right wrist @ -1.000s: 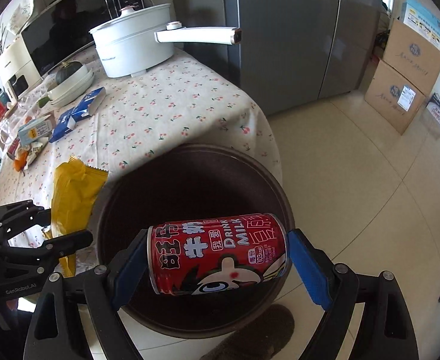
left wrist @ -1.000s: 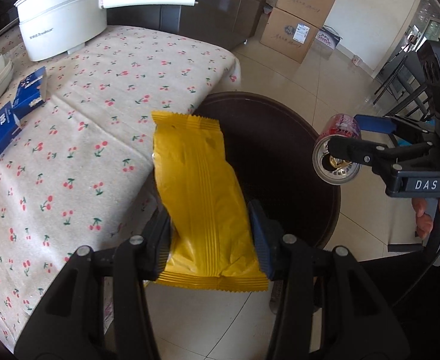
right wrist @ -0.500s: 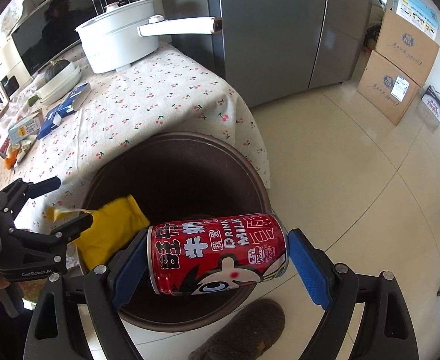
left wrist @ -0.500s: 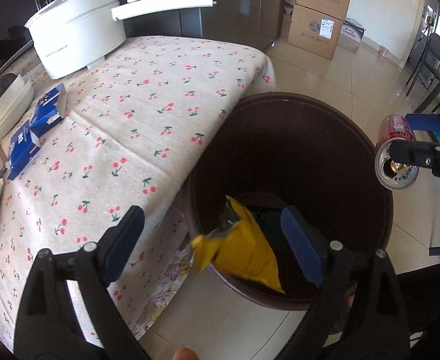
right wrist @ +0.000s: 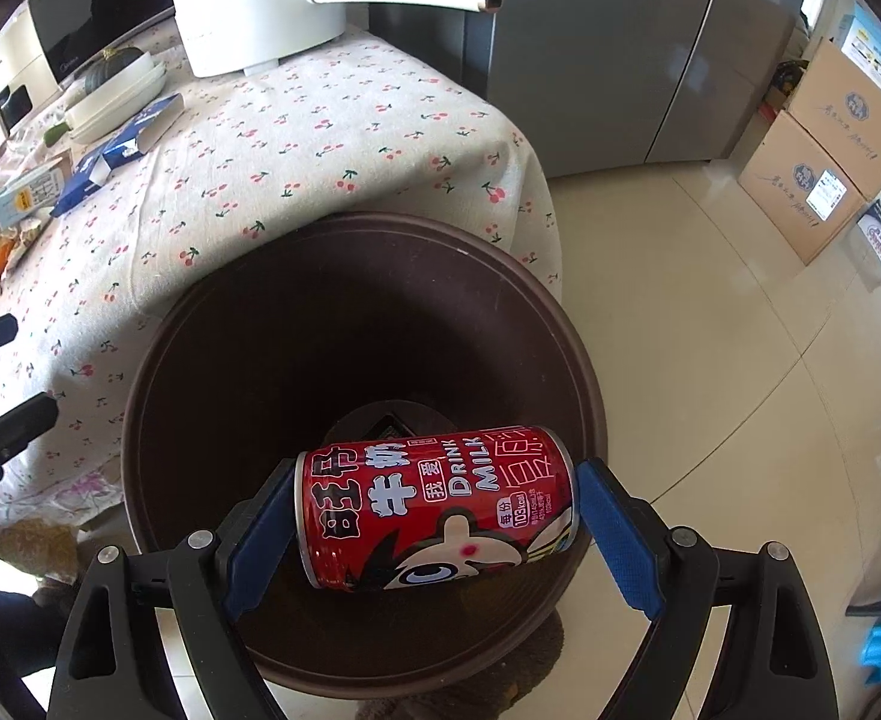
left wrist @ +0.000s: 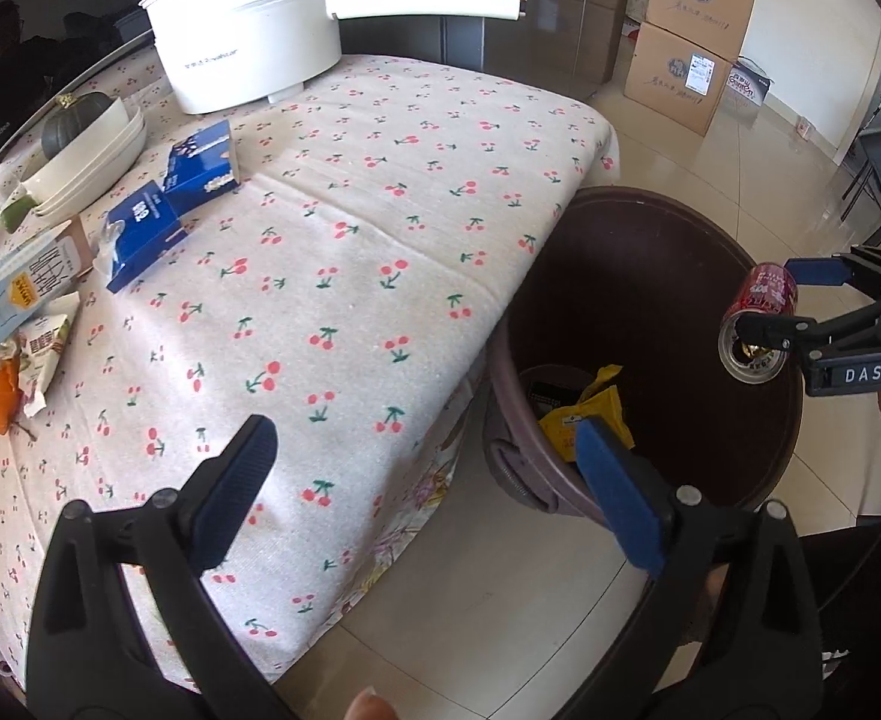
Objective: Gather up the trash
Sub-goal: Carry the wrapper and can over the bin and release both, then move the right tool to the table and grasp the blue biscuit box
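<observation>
Right wrist view shows the right gripper (right wrist: 434, 510) tilted steeply down over the brown bin (right wrist: 140, 384), clamping the red milk can (right wrist: 434, 507) sideways between its pads, while the left gripper (left wrist: 422, 480), jaws opening and empty, hangs beside the yellow wrapper (left wrist: 590, 414) lying inside the bin.

I saw my right gripper (right wrist: 434, 516) clamped on the ends of a red milk can (right wrist: 440, 510), lying sideways above the brown bin (right wrist: 200, 324). The bin stood against the cherry-print tablecloth (right wrist: 296, 138); its dark bottom looked empty, I think.
</observation>
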